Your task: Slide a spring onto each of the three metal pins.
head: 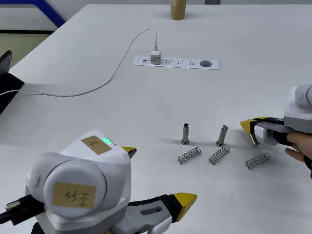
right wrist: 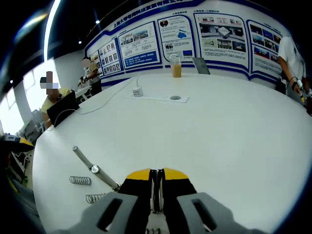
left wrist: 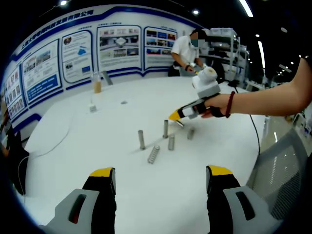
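The springs lie loose on the white table (head: pixel 243 92), three of them in a row, each one near a pin and none on a pin yet.

At the far left, near me, is my left gripper (head: pixel 158 175). Its jaws are wide apart and hold nothing, and it is well apart from the parts. In the left gripper view, its two yellow tips stand on both sides of the group of pins and springs further ahead.

Next comes the left pin (head: pixel 185 133), which stands upright on the table. The left spring (head: pixel 189 155) lies on its side just in front of it. A little to the right the middle pin (head: pixel 222 135) is also upright, and the middle spring (head: pixel 219 154) lies just in front of it, at a slant.

The right spring (head: pixel 258 160) lies further right, on the table below the tip of my right gripper (head: pixel 249 126). This gripper is closed on the third pin (right wrist: pixel 156 191), which sits between the two yellow tips. In the head view the pin hangs down from the tips, a little tilted. I cannot tell if its lower end touches the table.

Behind all this, a power strip (head: pixel 176 62) with a white plug (head: pixel 155 57) and a cable (head: pixel 109 79) lies on the table.
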